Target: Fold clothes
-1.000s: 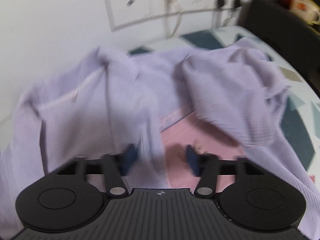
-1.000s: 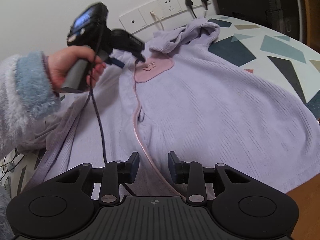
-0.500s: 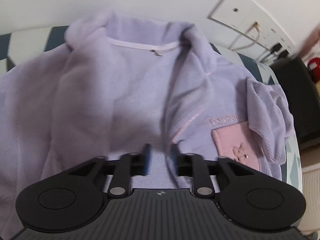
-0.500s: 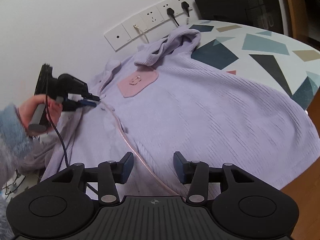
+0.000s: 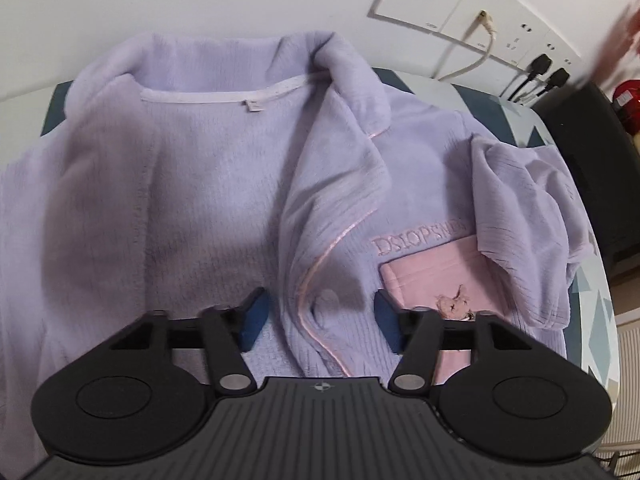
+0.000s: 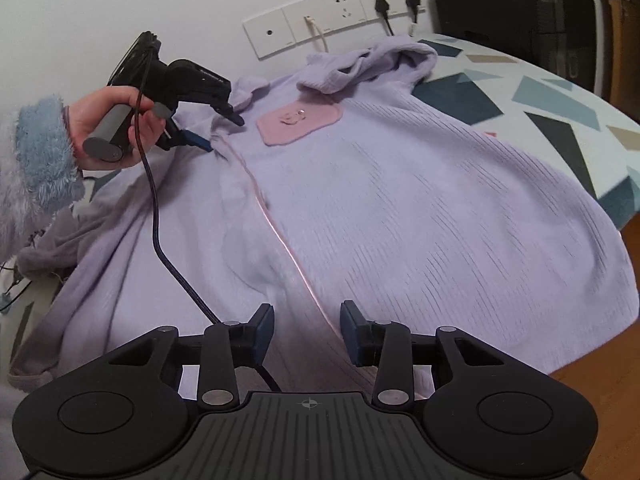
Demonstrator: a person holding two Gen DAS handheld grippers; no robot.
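A lilac fleece pyjama top (image 5: 208, 184) lies spread face up on the table, collar toward the wall, with a pink chest pocket (image 5: 436, 276) and pink piping along its front edge (image 6: 280, 236). One sleeve is bunched above the pocket (image 6: 380, 60). My left gripper (image 5: 320, 320) is open, its jaws on either side of the piped front edge just below the collar; it also shows in the right wrist view (image 6: 220, 128). My right gripper (image 6: 307, 336) is open and empty, low over the same front edge near the hem.
A table with a dark geometric pattern (image 6: 560, 92) carries the top. A white wall with a socket strip and plugs (image 6: 340, 8) is behind. A black box (image 6: 516, 20) stands at the table's far right. Wooden floor (image 6: 600, 380) shows beyond the table's edge.
My left gripper swung from over the pocket to the collar area, narrowed its jaws, then opened wide around the front edge. My right gripper opened wider and stayed near the hem.
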